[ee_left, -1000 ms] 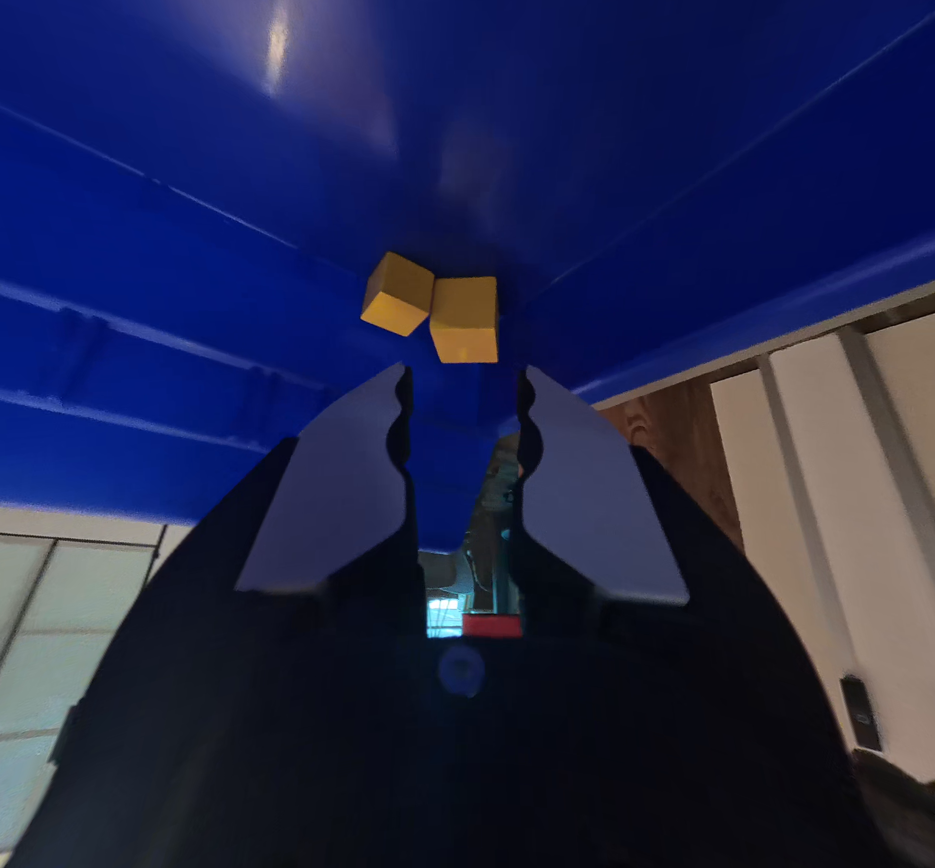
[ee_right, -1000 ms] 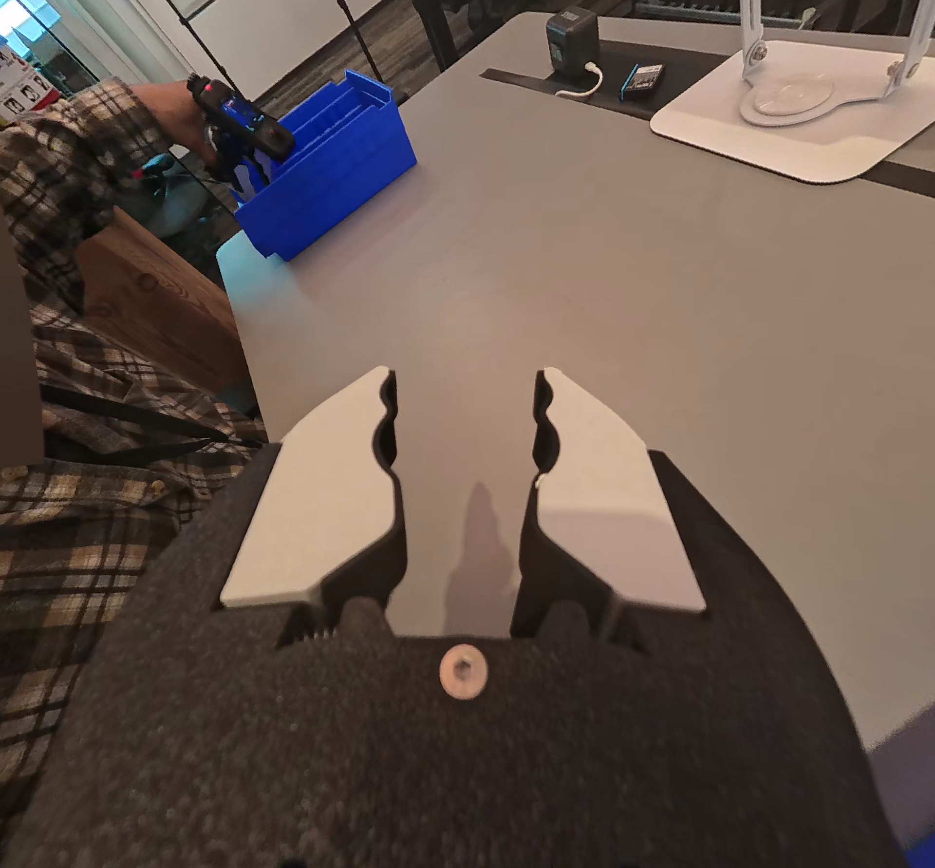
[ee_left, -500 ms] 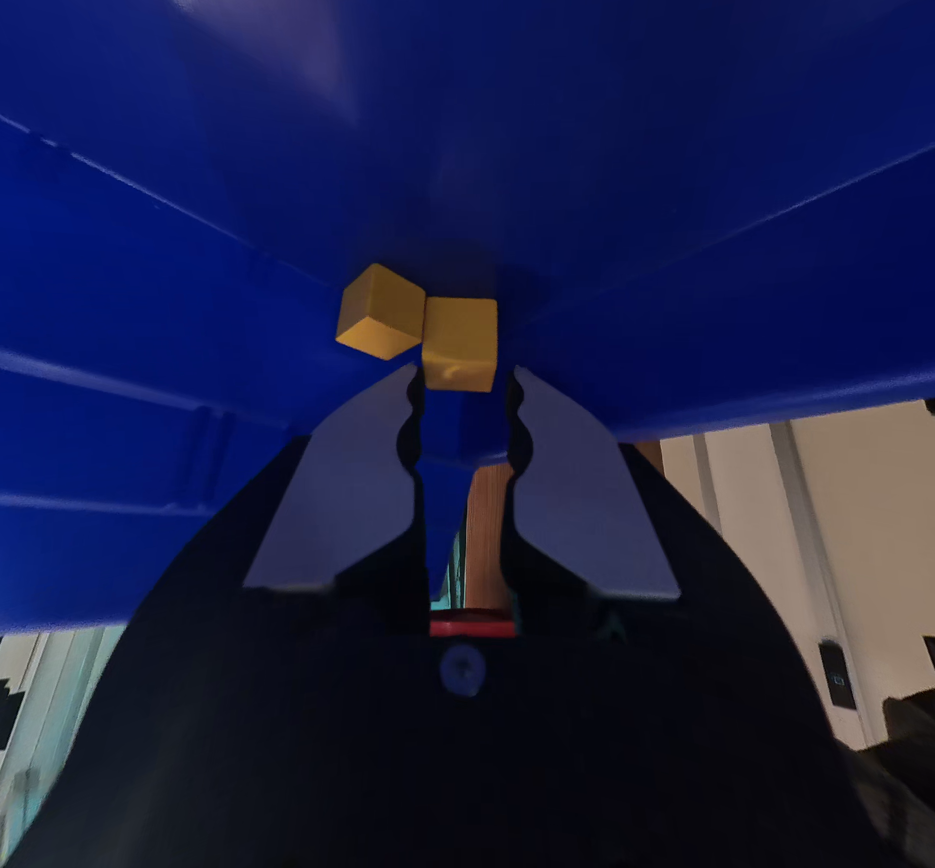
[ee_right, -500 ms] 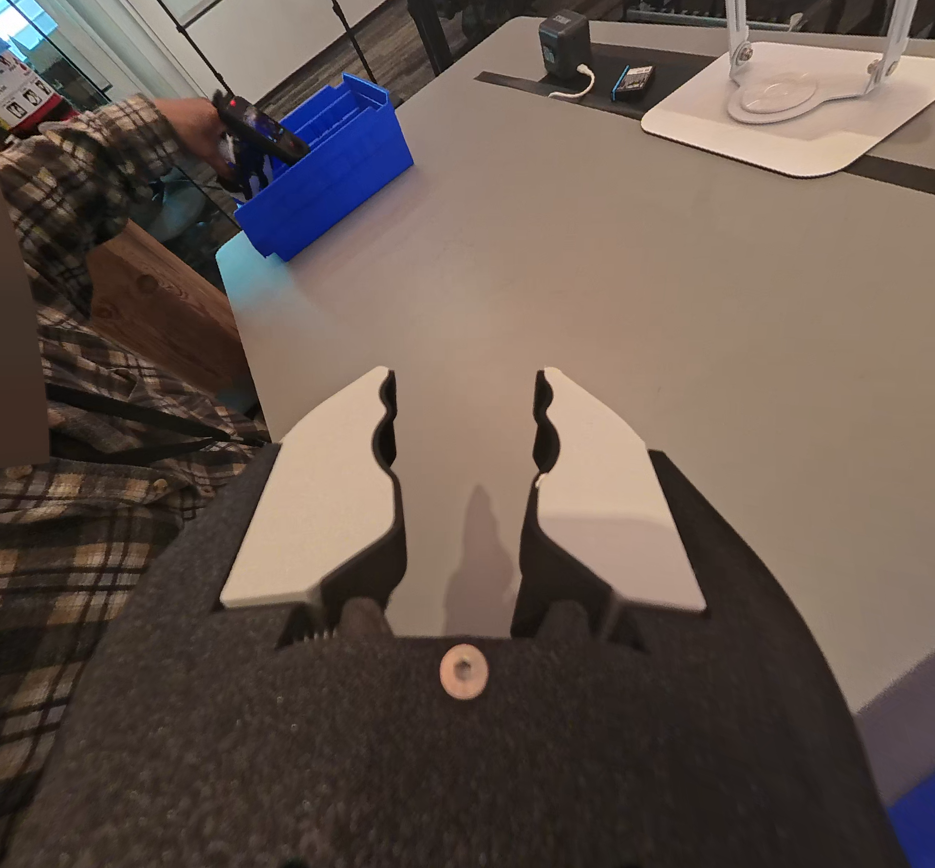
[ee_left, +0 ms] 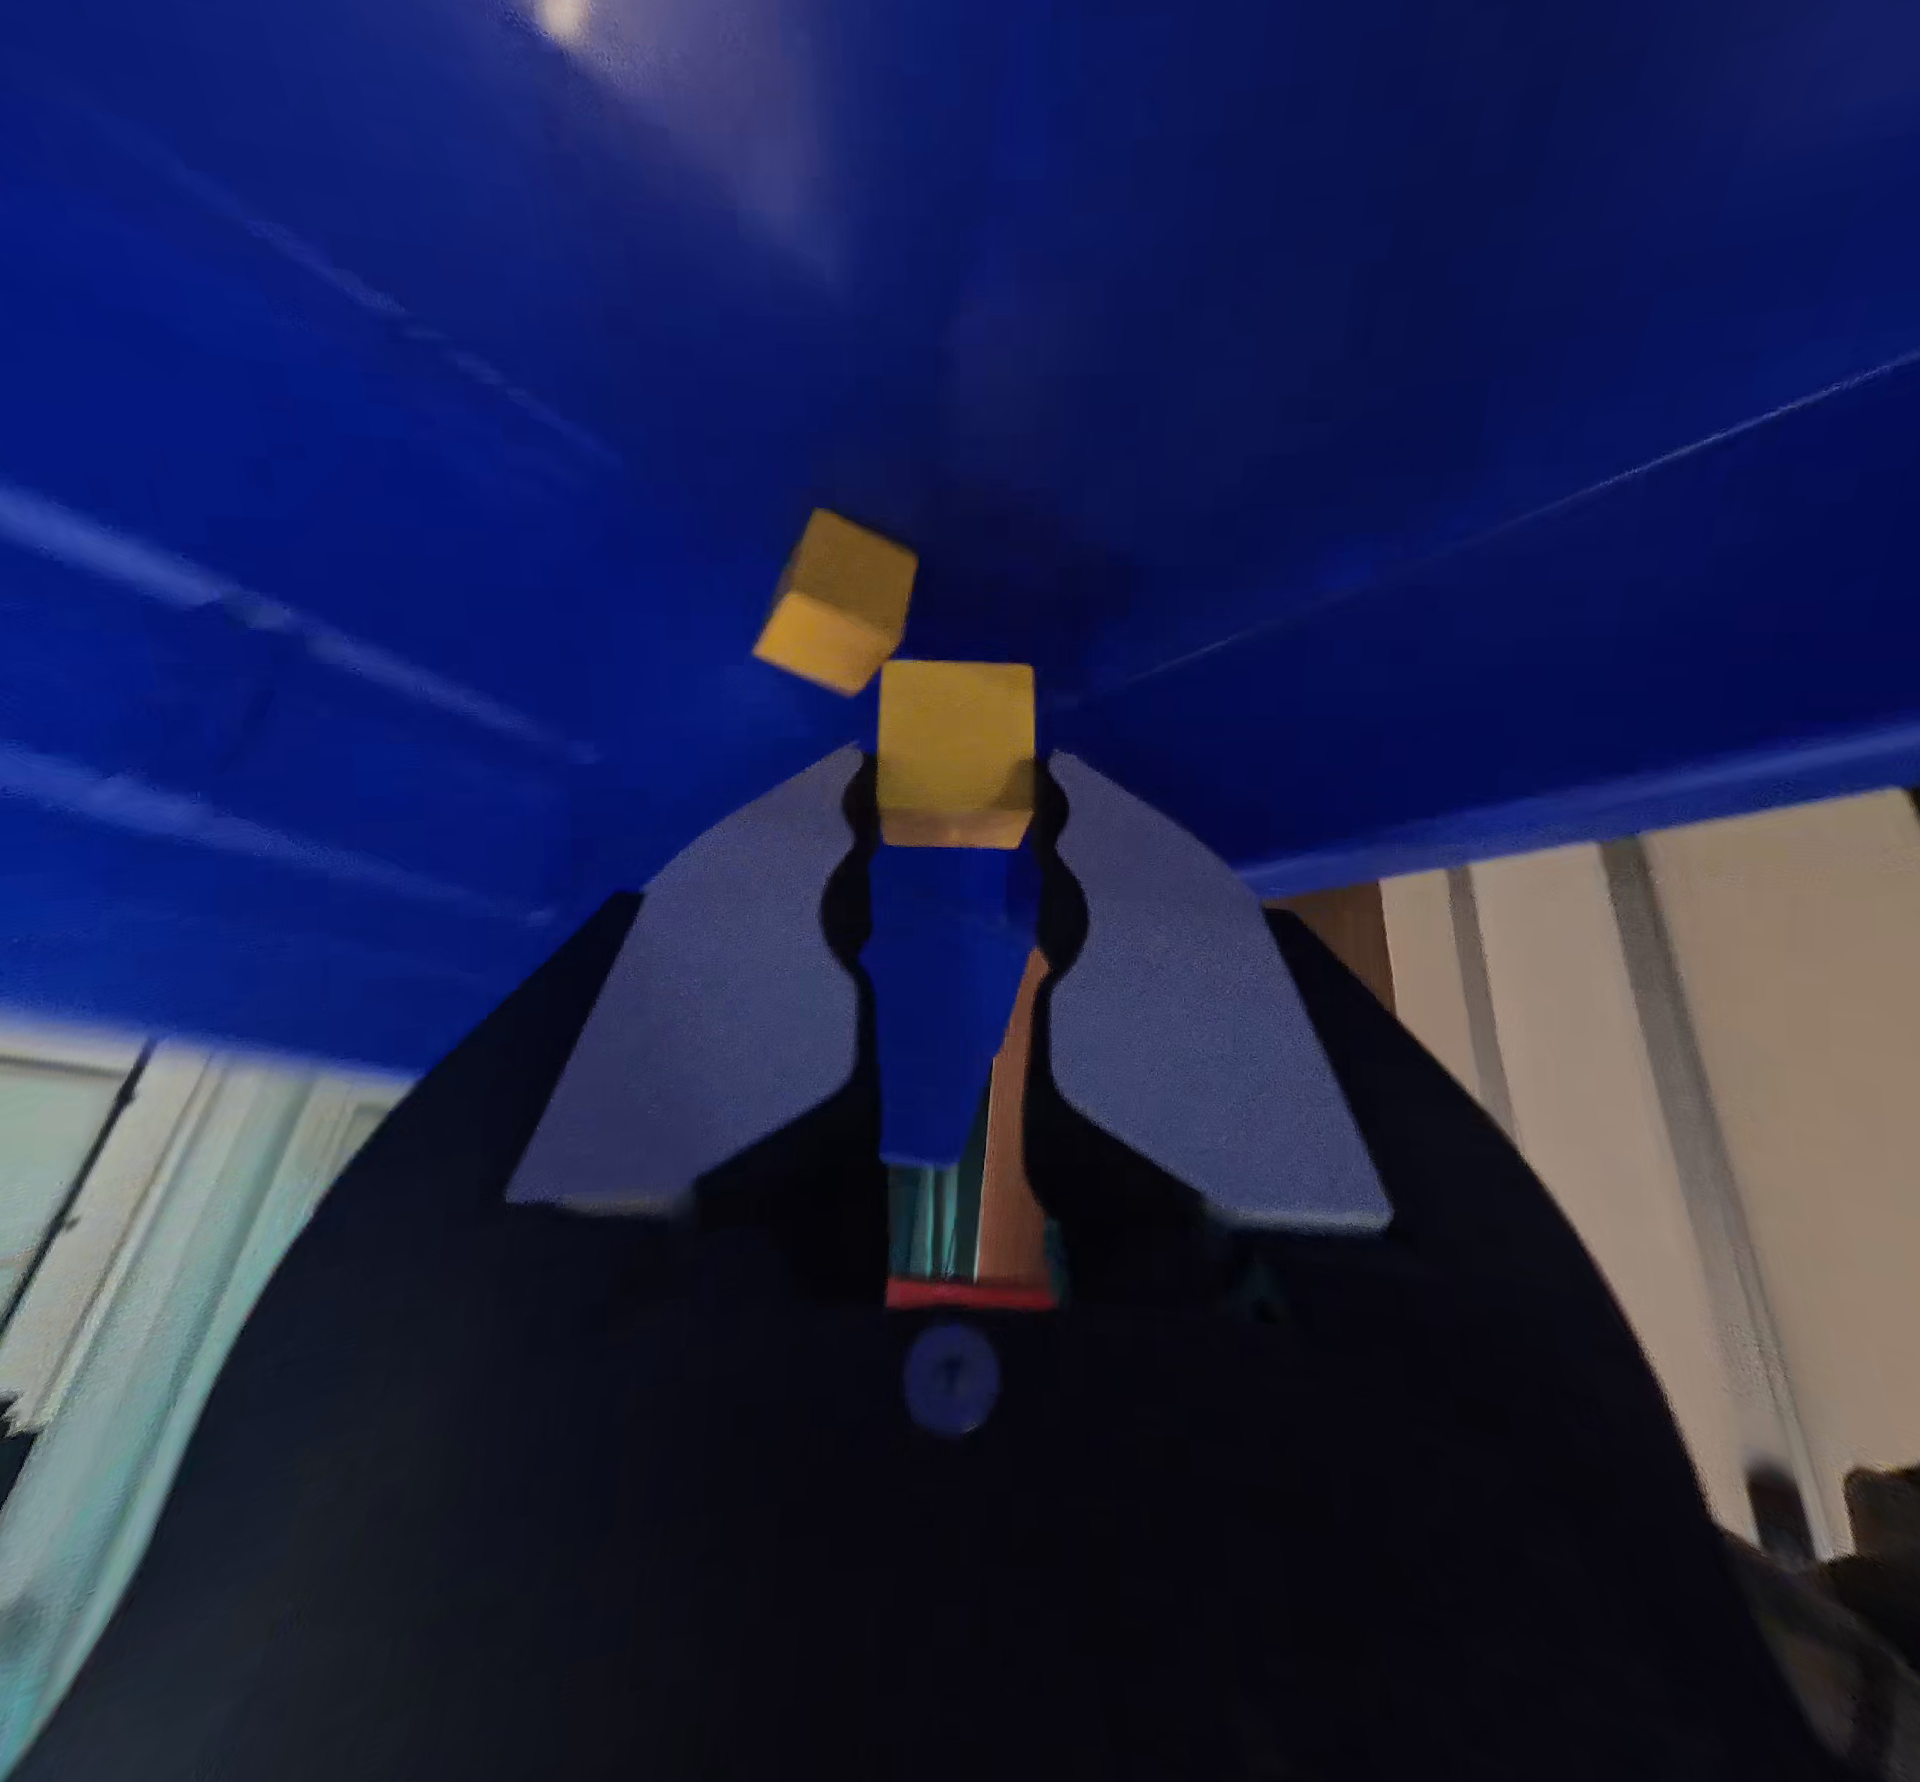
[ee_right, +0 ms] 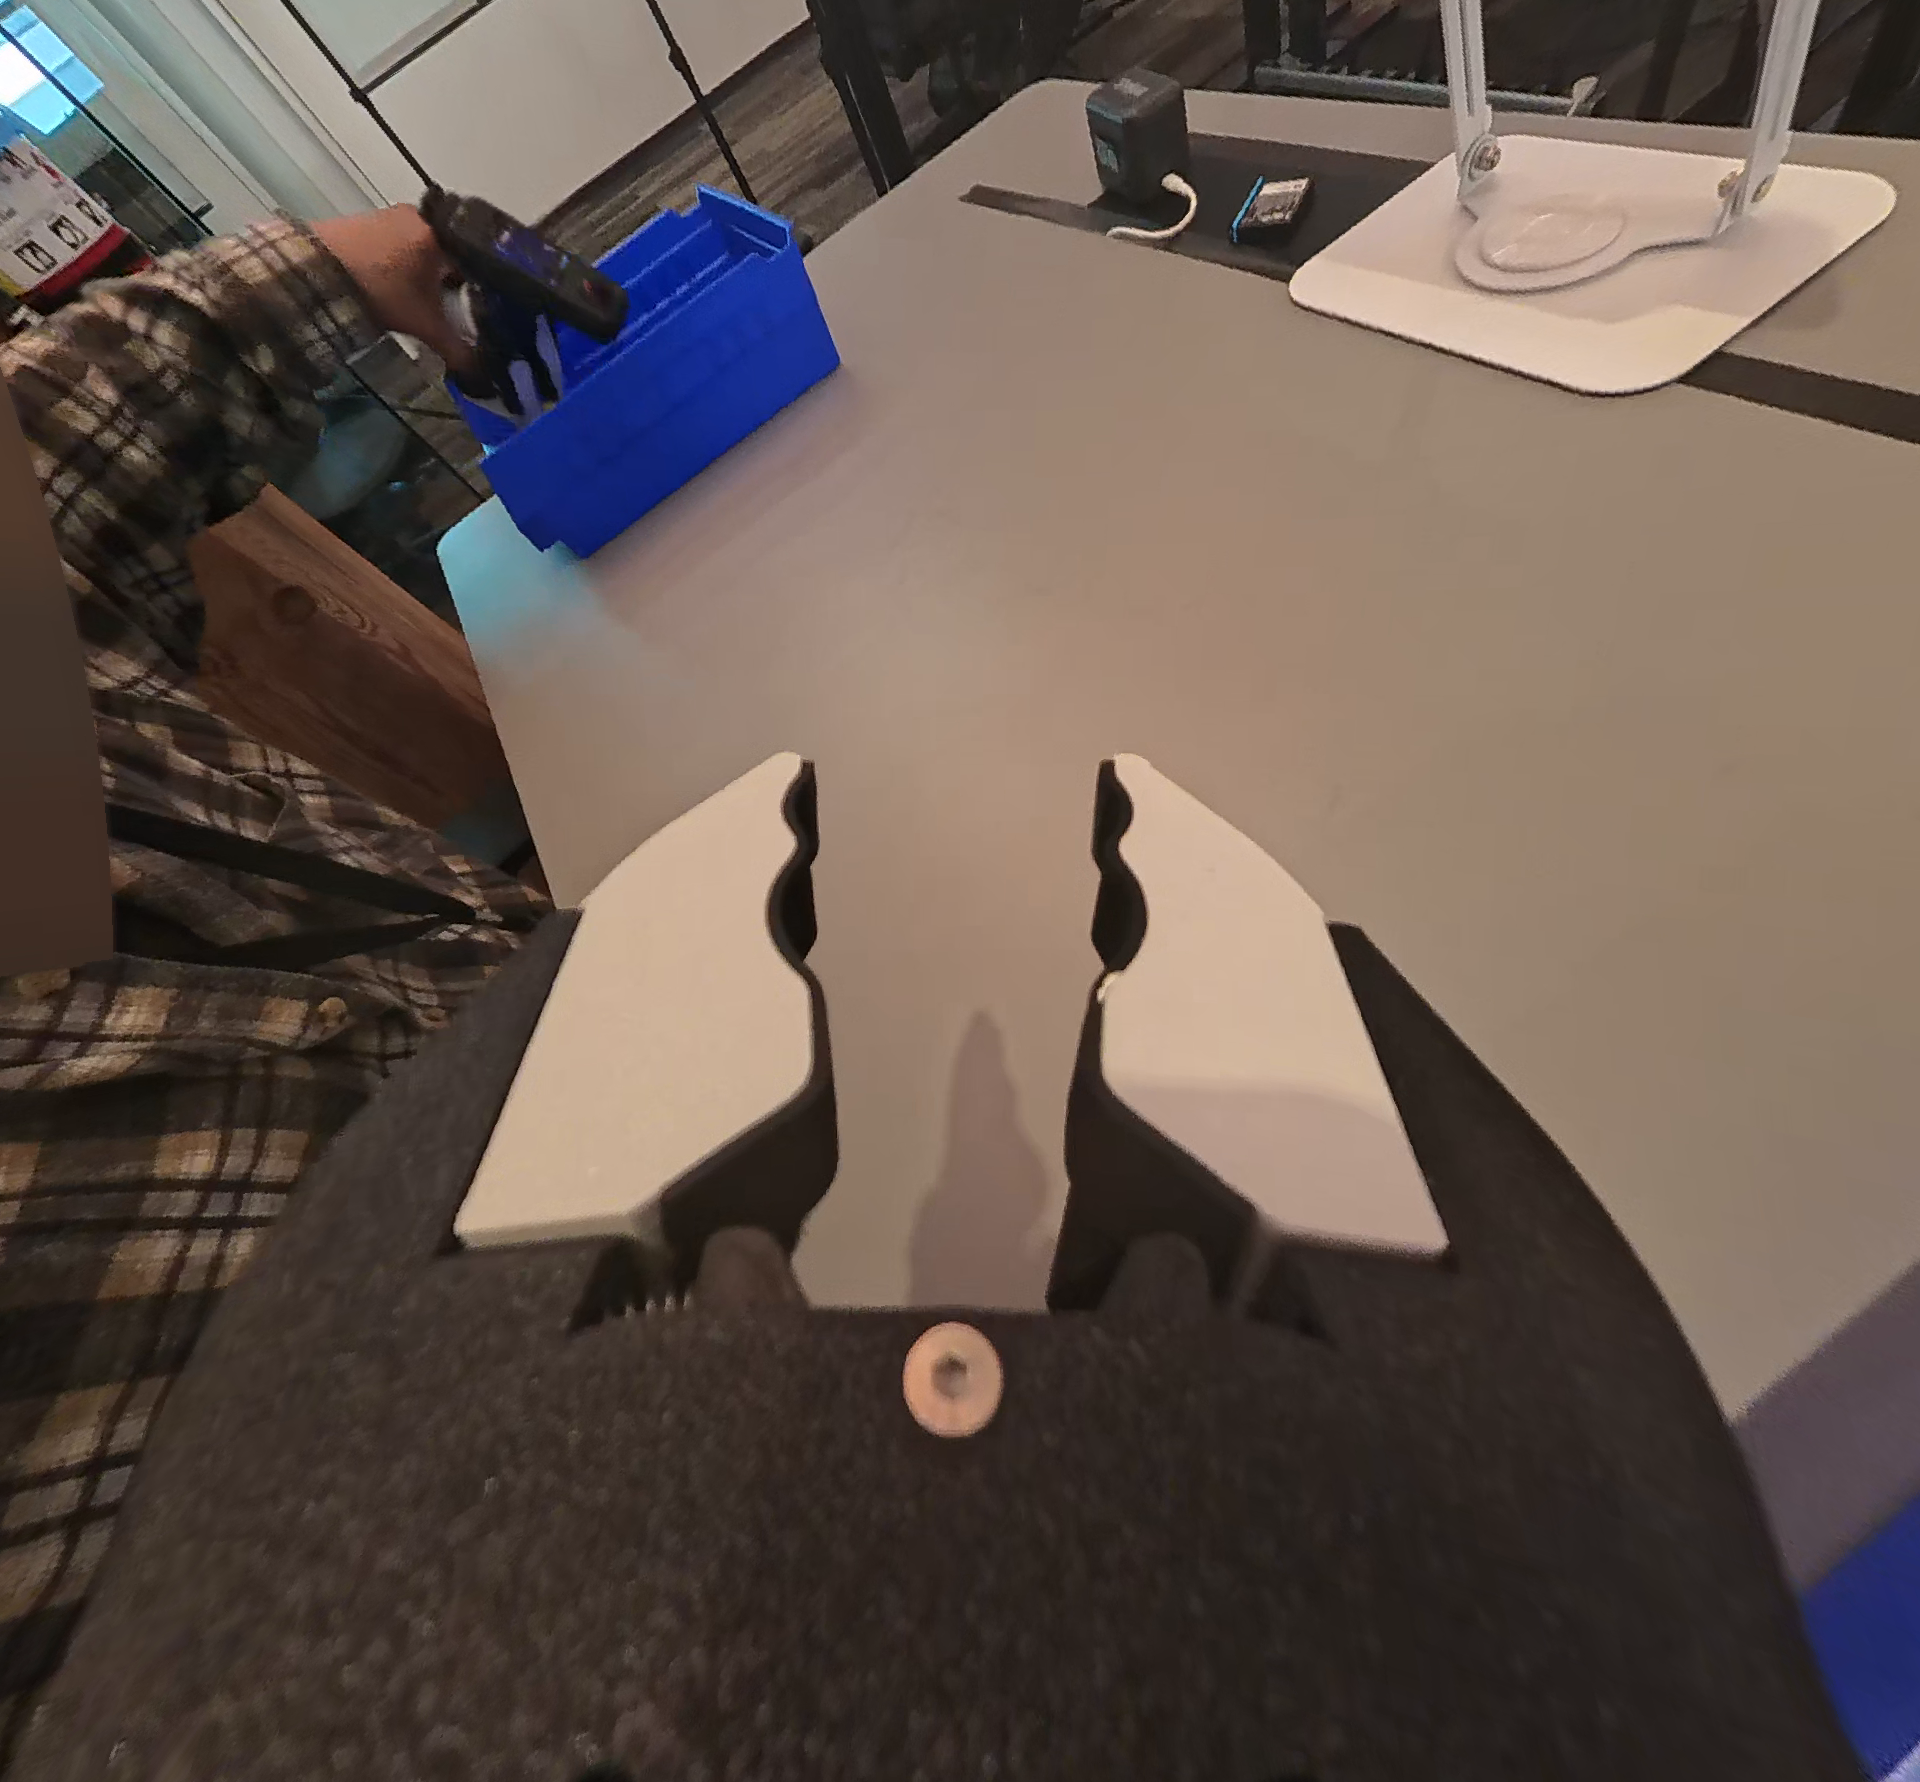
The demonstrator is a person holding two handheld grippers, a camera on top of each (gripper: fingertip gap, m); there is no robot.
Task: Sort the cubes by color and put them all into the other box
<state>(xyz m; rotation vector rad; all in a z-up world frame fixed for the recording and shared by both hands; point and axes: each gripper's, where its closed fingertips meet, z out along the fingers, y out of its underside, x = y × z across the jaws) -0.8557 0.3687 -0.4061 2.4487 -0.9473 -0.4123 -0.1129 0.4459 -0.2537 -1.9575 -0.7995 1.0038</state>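
While the left gripper point(ee_left: 956, 776) sits down inside the blue box point(ee_left: 1039, 278), its tips pinch a yellow cube point(ee_left: 954, 745) | second yellow cube point(ee_left: 836, 602) just up-left of it, corners about touching | right gripper point(ee_right: 954, 797) gapes wide, holding nothing, over the grey table point(ee_right: 1299, 610) | that box point(ee_right: 675, 382) sits at the far-left table corner.

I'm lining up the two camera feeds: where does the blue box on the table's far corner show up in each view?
Left wrist view: the blue box fills the upper picture, seen from inside, with two yellow cubes in it.
Right wrist view: it sits upper left at the gray table's corner.
Shared landmark: the left hand-held gripper, reaching into the box in both views and closed on one yellow cube.
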